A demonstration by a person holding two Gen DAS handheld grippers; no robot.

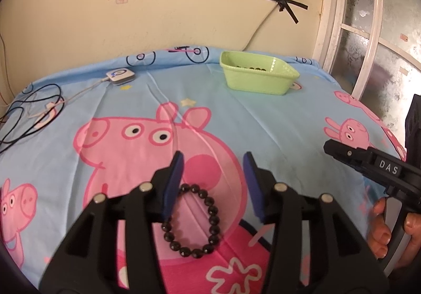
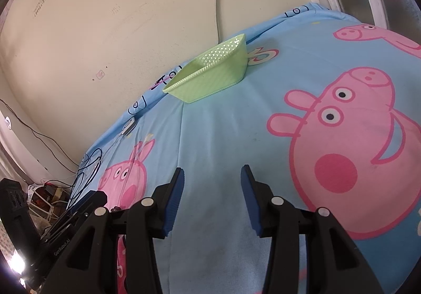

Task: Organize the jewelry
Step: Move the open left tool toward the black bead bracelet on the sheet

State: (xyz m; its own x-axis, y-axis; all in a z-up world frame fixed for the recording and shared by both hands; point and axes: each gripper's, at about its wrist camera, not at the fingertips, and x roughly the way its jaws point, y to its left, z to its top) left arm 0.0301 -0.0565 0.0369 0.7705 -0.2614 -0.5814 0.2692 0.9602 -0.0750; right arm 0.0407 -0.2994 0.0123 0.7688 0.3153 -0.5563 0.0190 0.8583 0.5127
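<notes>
Black beads of the bracelet (image 1: 193, 223) lie nearest, a closed loop flat on the cartoon-pig sheet (image 1: 263, 120) of the bed, between the blue pads of the left gripper (image 1: 214, 186). That gripper stands open and is not clamped on anything; its left pad overlaps the loop's left edge, though whether it touches the beads I cannot tell. To lift the bracelet well, it looks wise to straddle one side of the loop and close on a bead, not the gap between beads, since round beads may roll out of a shallow pinch, and the soft sheet could be caught along with them.

Left of the bed's middle, a tangle of black and white cables (image 1: 34, 112) runs to a small white device (image 1: 120, 75), well clear of the likely path. Farther back, near the wall, sits the green basket (image 1: 256, 75), with dark beads already showing inside; it seems the destination. Nothing stands between bracelet and basket.

On the right, the right gripper (image 2: 212, 196) hovers over bare sheet, open and empty, a hand (image 1: 394, 230) on its handle.
</notes>
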